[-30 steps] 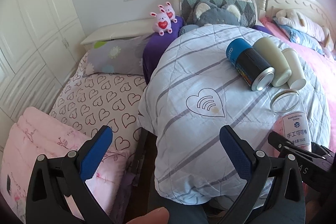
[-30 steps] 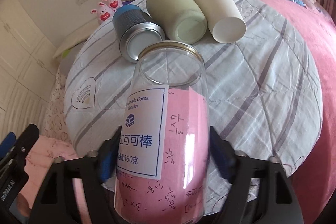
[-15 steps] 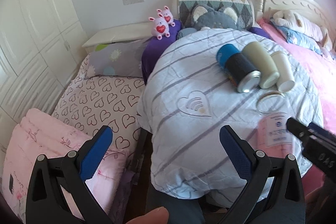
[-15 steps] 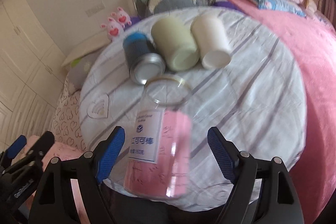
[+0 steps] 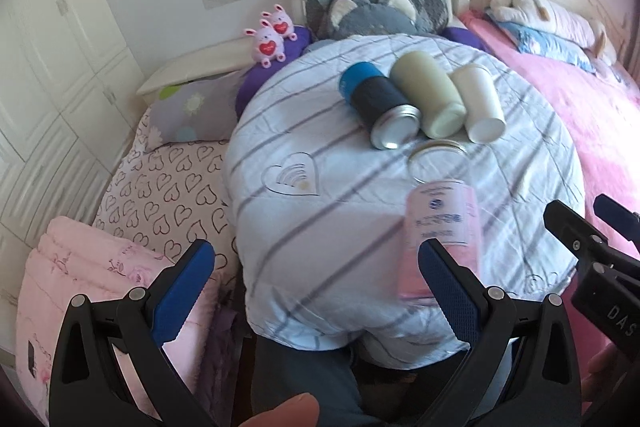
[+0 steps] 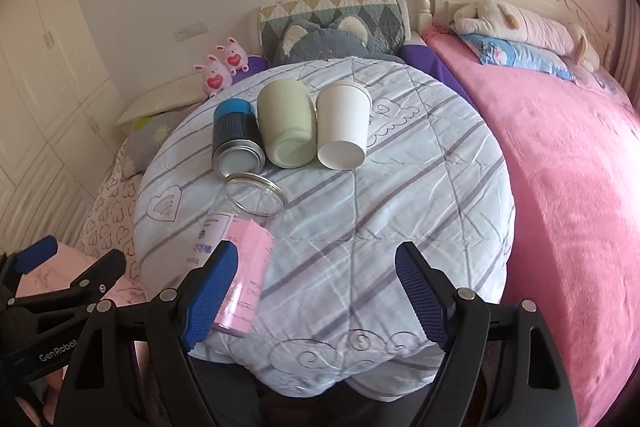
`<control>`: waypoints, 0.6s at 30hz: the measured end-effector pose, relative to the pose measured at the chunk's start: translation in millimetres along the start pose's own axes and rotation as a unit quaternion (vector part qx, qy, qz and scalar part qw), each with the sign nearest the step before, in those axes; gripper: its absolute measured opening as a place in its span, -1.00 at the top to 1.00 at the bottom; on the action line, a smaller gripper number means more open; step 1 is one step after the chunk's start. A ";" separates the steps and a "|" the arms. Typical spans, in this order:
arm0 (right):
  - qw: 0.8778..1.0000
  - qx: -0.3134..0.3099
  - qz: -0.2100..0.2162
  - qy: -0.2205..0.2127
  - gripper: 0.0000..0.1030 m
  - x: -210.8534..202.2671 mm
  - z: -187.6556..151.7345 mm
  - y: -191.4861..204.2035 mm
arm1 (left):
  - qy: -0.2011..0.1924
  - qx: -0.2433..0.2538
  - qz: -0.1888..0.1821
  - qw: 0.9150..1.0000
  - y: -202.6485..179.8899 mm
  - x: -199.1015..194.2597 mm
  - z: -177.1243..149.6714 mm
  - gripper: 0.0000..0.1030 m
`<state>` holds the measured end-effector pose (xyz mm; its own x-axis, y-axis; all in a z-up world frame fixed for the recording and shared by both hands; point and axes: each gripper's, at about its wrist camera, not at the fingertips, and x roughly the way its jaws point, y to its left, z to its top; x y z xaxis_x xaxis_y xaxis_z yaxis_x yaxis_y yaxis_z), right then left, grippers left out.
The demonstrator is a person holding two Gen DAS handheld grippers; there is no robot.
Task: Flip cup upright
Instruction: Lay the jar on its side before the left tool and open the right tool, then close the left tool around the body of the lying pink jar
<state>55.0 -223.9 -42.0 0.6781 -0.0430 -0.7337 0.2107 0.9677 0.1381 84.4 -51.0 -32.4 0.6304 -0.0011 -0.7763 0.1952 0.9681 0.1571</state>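
A clear glass jar with a pink paper inside and a white label lies on its side on the round striped table, mouth towards the far side. It also shows in the left wrist view. Behind it lie a blue-and-black can, a pale green cup and a white paper cup, all on their sides. My right gripper is open and empty, just right of the jar. My left gripper is open and empty, near the table's front left edge.
The table's quilted cloth hangs over its edge. A pink-covered bed is at the right. Pillows and plush toys lie behind the table. A heart-print bedding and a folded pink quilt are at the left.
My right gripper has let go of the jar, opened and drawn back to the right. The jar now lies on the table. My left gripper has drawn back a little.
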 end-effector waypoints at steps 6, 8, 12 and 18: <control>1.000 0.018 -0.008 -0.010 -0.60 -1.8 -3.7 -21.9 | 0.015 0.022 -0.005 1.000 -17.1 2.8 2.7 -1.00; 1.000 0.025 -0.007 -0.008 -0.60 0.7 -2.4 -29.7 | 0.019 0.026 -0.006 0.999 -22.4 5.1 5.4 -1.00; 0.999 0.037 -0.006 -0.004 -0.60 4.9 -1.2 -41.2 | 0.026 0.032 -0.016 0.999 -30.9 7.9 9.7 -1.00; 0.999 0.043 -0.002 0.001 -0.60 9.6 -1.6 -48.0 | 0.040 0.043 -0.033 0.998 -45.6 13.7 12.3 -1.00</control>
<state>50.3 -270.4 -56.8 0.6750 -0.0466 -0.7363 0.2733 0.9428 0.1910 93.4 -98.2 -42.7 0.5532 -0.0403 -0.8321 0.2997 0.9416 0.1537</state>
